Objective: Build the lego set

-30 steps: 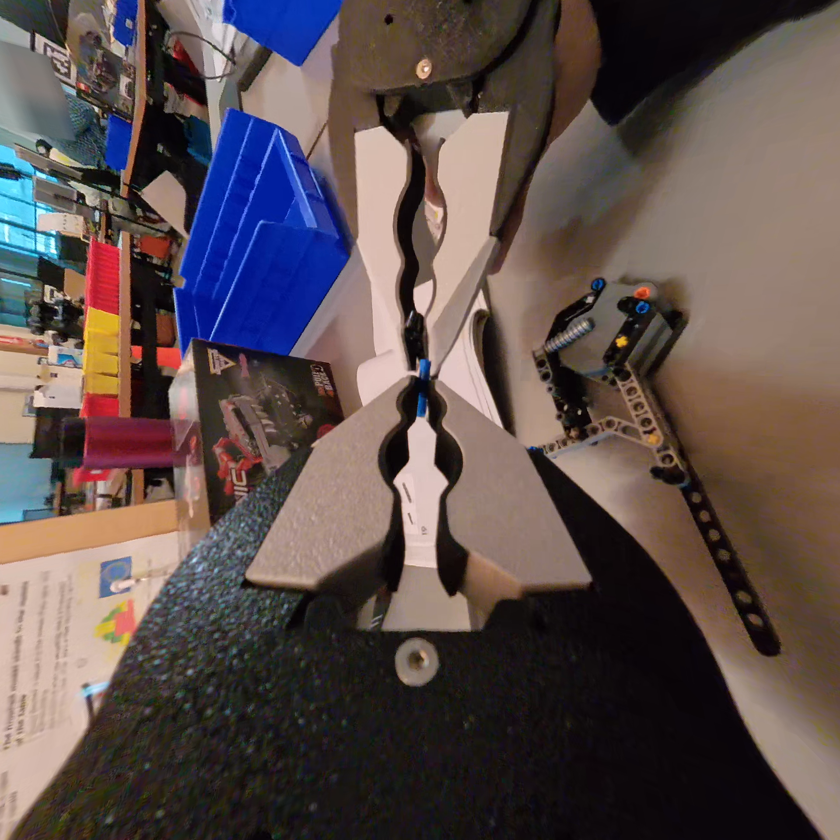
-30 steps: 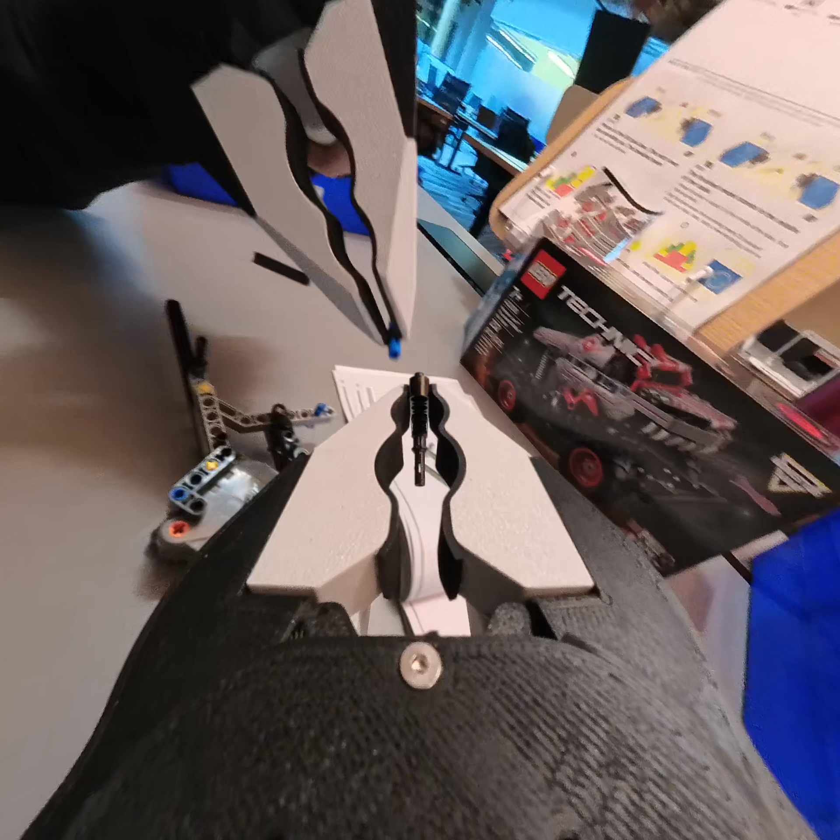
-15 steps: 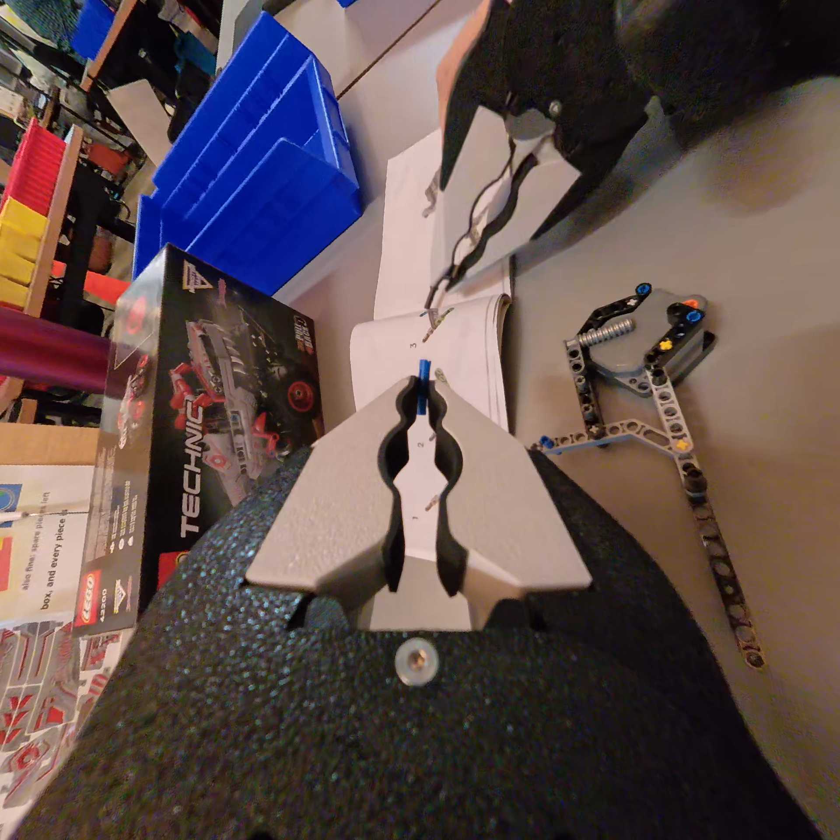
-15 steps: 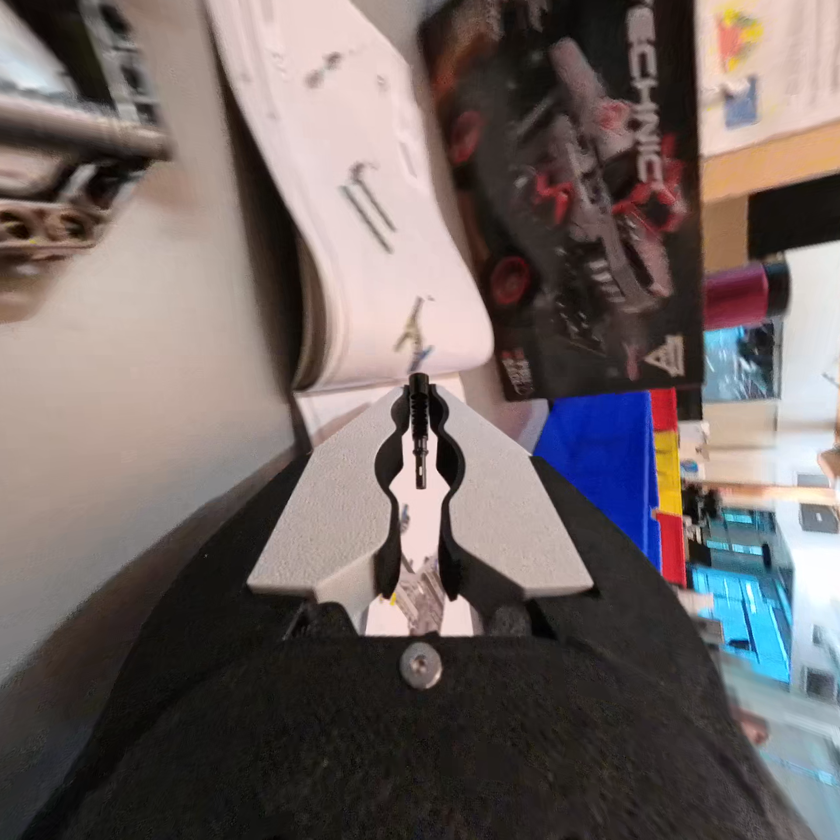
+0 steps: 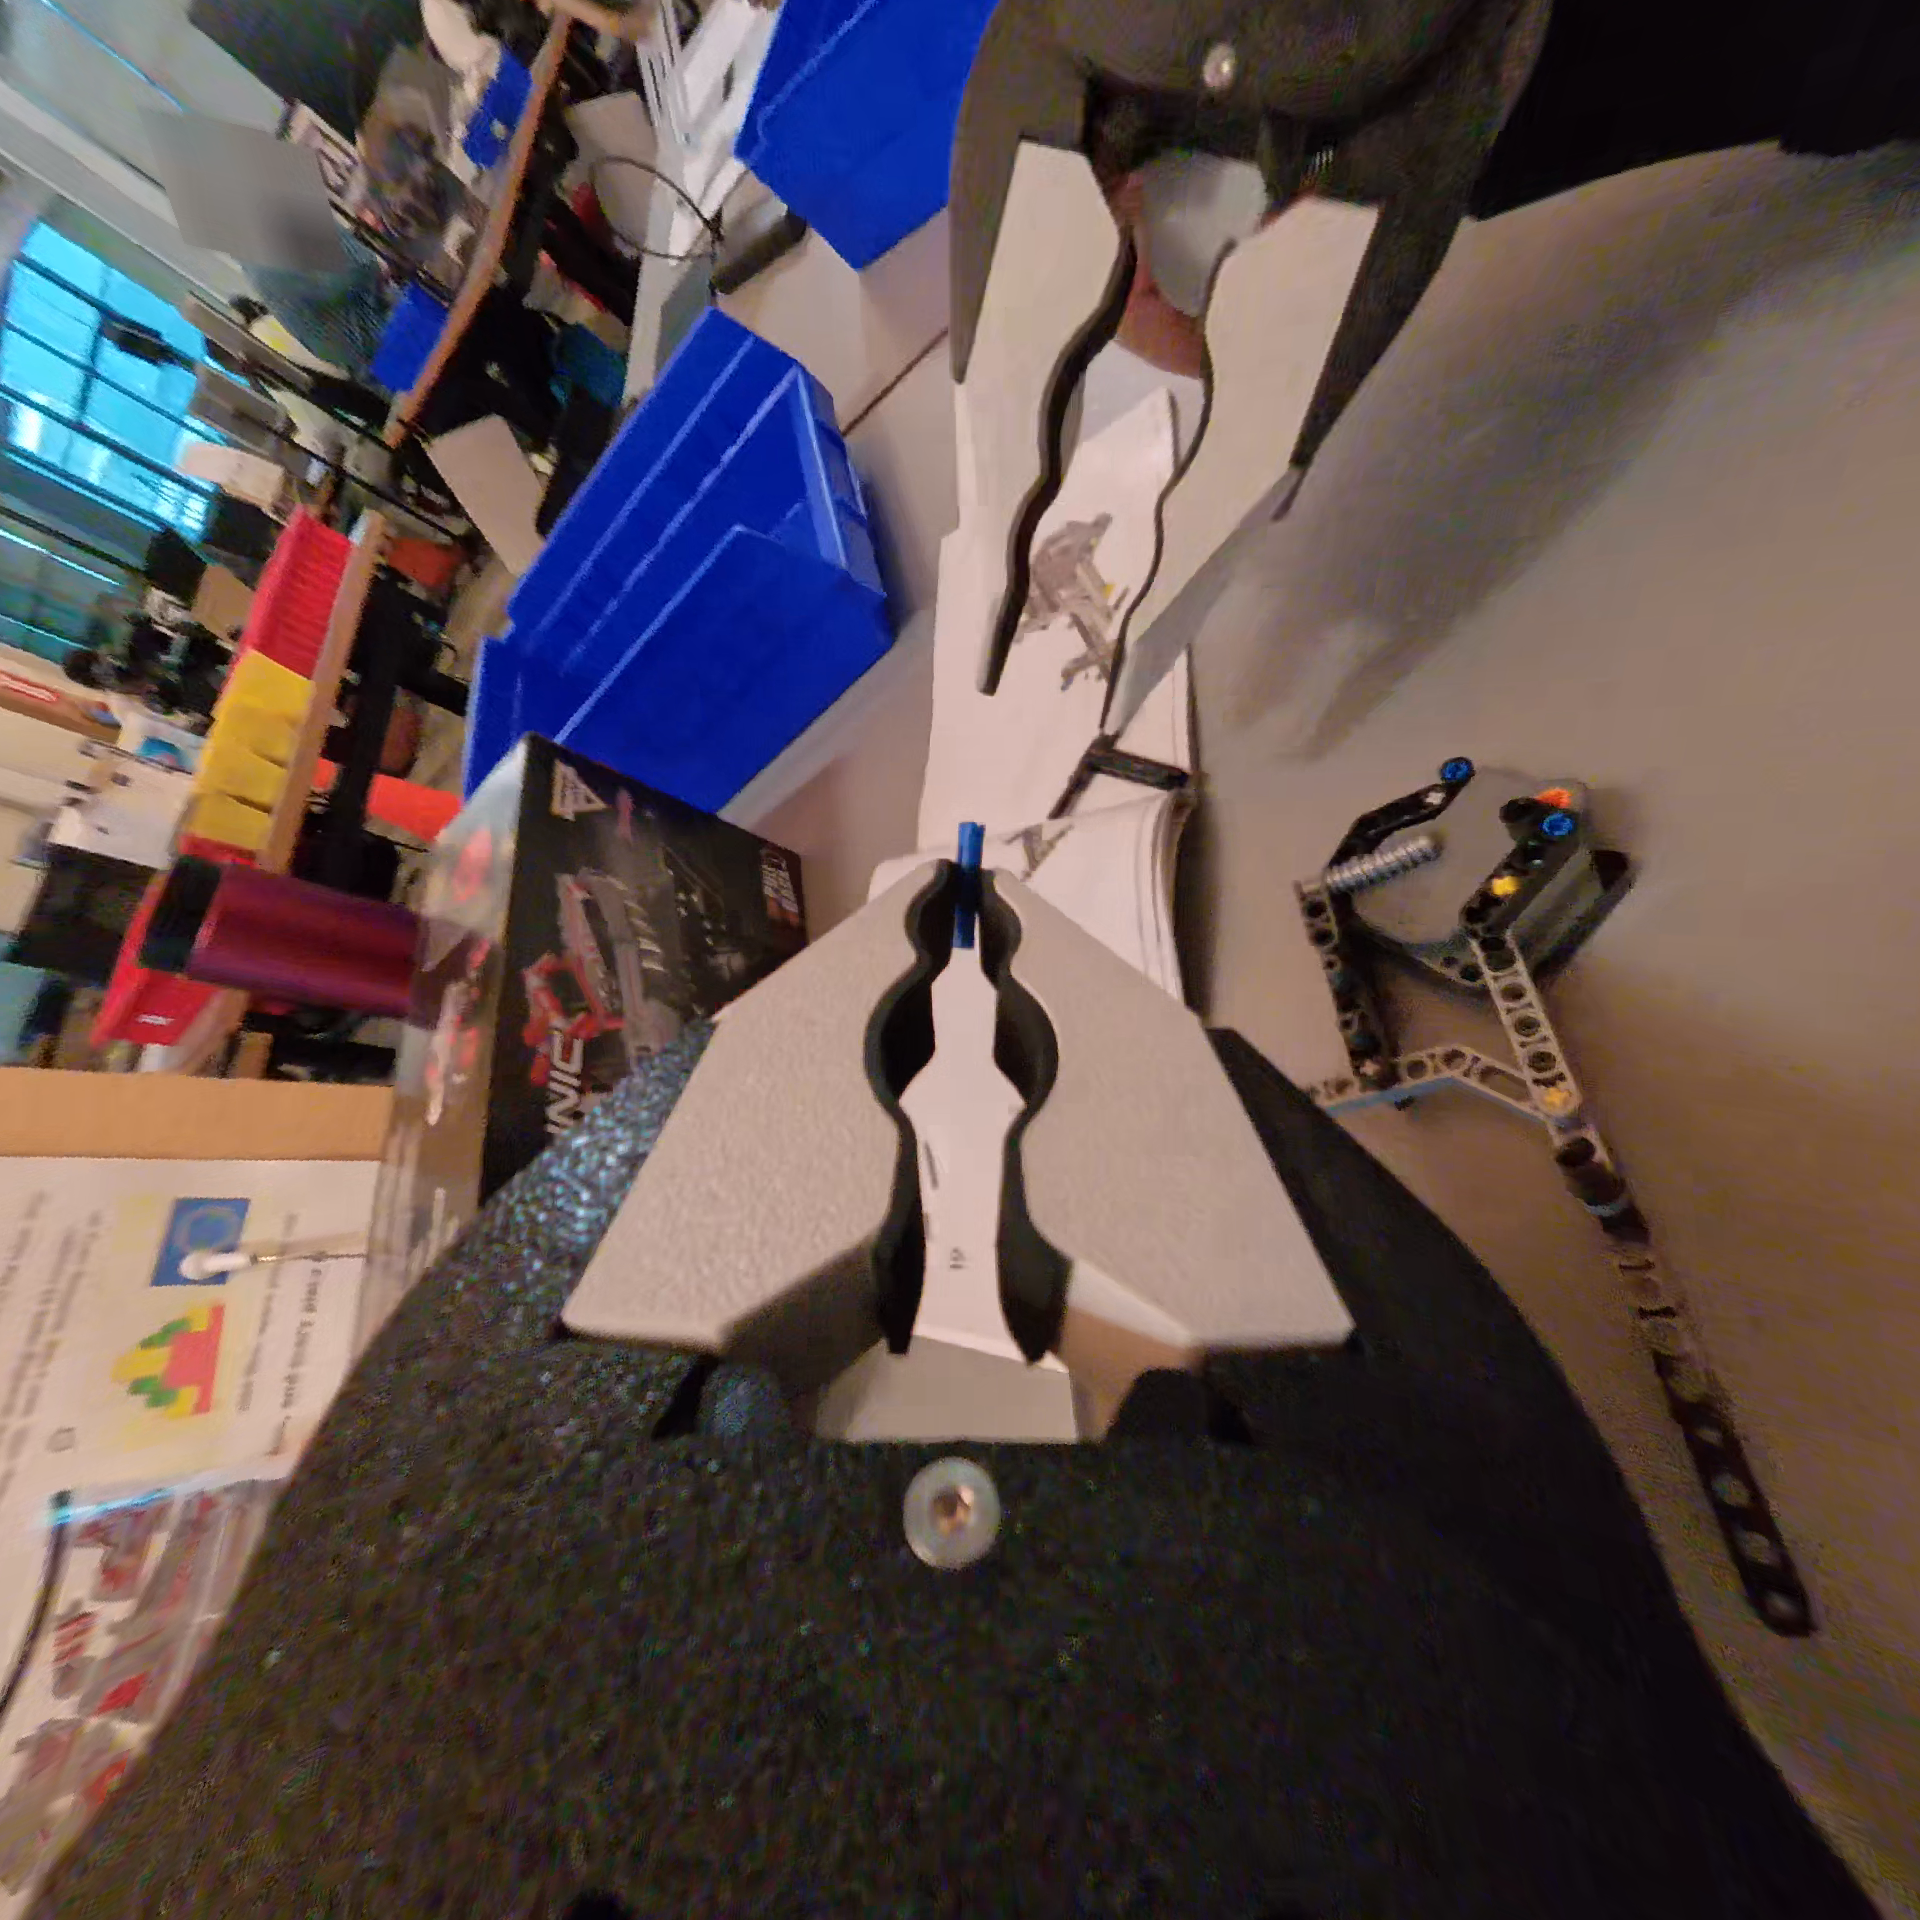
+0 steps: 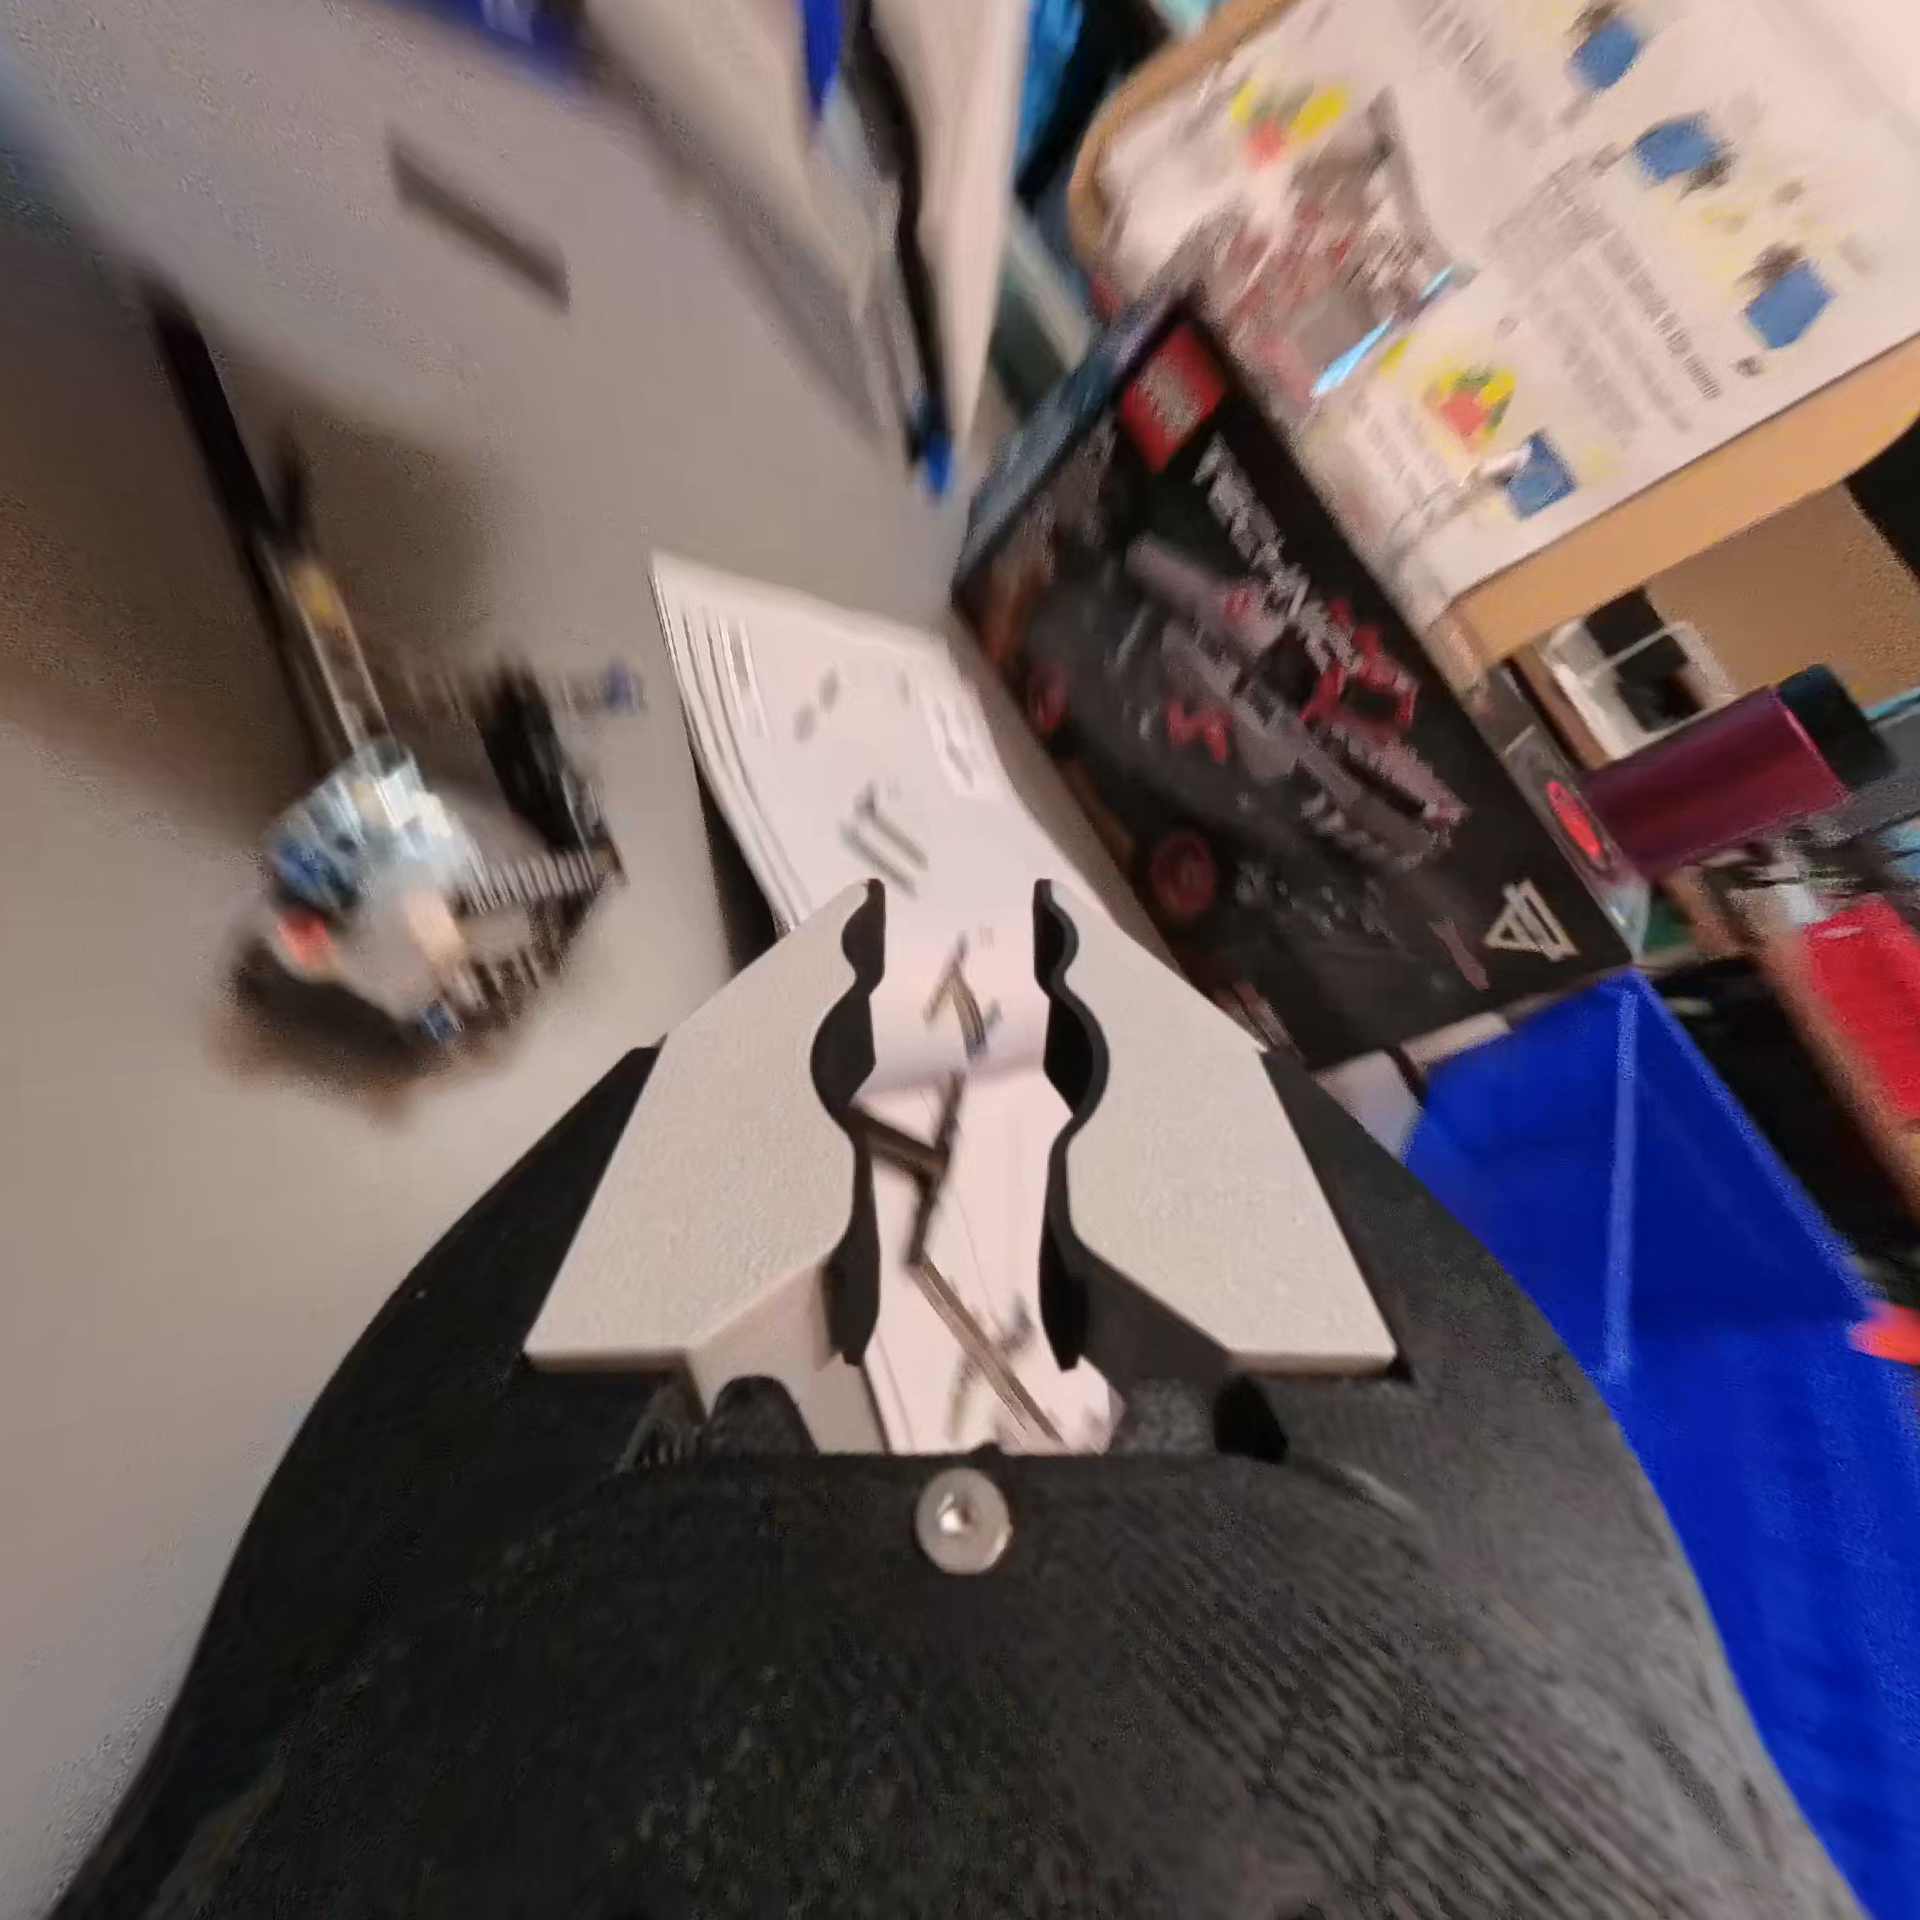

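Observation:
My left gripper (image 5: 966, 883) is shut on a small blue pin (image 5: 970, 844) that sticks out past its tips, held above the open instruction booklet (image 5: 1101, 883). My right gripper (image 6: 958, 899) is open and empty; its view is blurred. It also shows in the left wrist view (image 5: 1055, 701), jaws apart over the booklet's page. A small black piece (image 5: 1135, 769) lies on the booklet just below its tips. The part-built grey and black frame (image 5: 1475, 966) lies on the table to the right, with a long black beam (image 5: 1714, 1455) trailing from it. The frame also shows blurred in the right wrist view (image 6: 416, 831).
The black set box (image 5: 644, 935) stands left of the booklet and also shows in the right wrist view (image 6: 1278, 686). Blue bins (image 5: 686, 623) sit behind it. A maroon cylinder (image 5: 301, 945) and a cardboard board with printed sheets (image 5: 187, 1299) are at the left. About 7 centimeters separates my left fingertips from my right. The long black beam (image 5: 1714, 1455) is about 15 centimeters from my left fingertips.
My right gripper held a black pin and has opened; it is empty now and has swung back over the booklet. My left gripper still holds the blue pin.

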The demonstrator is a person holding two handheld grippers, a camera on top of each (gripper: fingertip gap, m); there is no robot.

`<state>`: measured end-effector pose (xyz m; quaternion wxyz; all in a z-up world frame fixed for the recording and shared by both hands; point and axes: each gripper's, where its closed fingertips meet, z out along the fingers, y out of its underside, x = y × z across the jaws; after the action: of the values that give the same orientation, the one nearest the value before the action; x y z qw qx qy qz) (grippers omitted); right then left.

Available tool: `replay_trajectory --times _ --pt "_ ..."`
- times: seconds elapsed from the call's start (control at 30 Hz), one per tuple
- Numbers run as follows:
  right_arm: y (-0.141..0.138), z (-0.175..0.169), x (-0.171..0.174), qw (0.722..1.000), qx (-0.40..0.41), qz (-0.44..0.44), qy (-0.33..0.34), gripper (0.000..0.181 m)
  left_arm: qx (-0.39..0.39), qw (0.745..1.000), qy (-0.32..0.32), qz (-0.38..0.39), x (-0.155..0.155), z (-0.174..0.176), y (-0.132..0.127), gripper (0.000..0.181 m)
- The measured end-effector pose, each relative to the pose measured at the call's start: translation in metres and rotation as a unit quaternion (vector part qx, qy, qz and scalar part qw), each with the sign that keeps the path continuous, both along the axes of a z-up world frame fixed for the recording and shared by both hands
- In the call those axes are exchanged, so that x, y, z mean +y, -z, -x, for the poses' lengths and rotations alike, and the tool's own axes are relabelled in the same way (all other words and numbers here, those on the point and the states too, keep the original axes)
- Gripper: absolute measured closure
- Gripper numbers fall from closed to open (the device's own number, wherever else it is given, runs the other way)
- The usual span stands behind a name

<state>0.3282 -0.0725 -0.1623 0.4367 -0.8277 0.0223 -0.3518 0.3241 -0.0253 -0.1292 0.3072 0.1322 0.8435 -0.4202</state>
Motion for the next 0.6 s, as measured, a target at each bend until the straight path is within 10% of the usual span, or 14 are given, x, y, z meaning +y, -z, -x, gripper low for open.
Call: replay_trajectory --times 0.03,0.2,0.4,0.6 --pt "-0.018 0.006 0.008 0.997 0.032 -0.070 -0.011 0.152 -0.035 0.999 -0.005 -0.003 -0.001 -0.001 -0.004 0.179" --pt "-0.075 0.013 0.019 0.912 0.191 -0.357 -0.061 0.153 -0.230 0.973 0.002 -0.028 -0.013 0.010 -0.025 0.180" --pt "-0.074 0.035 0.031 0.849 0.304 -0.401 -0.163 0.181 -0.279 0.960 0.020 -0.024 -0.020 0.019 -0.032 0.180" --pt "-0.068 0.033 0.033 0.852 0.308 -0.392 -0.156 0.176 -0.275 0.961 0.018 -0.029 -0.017 0.015 -0.029 0.181"
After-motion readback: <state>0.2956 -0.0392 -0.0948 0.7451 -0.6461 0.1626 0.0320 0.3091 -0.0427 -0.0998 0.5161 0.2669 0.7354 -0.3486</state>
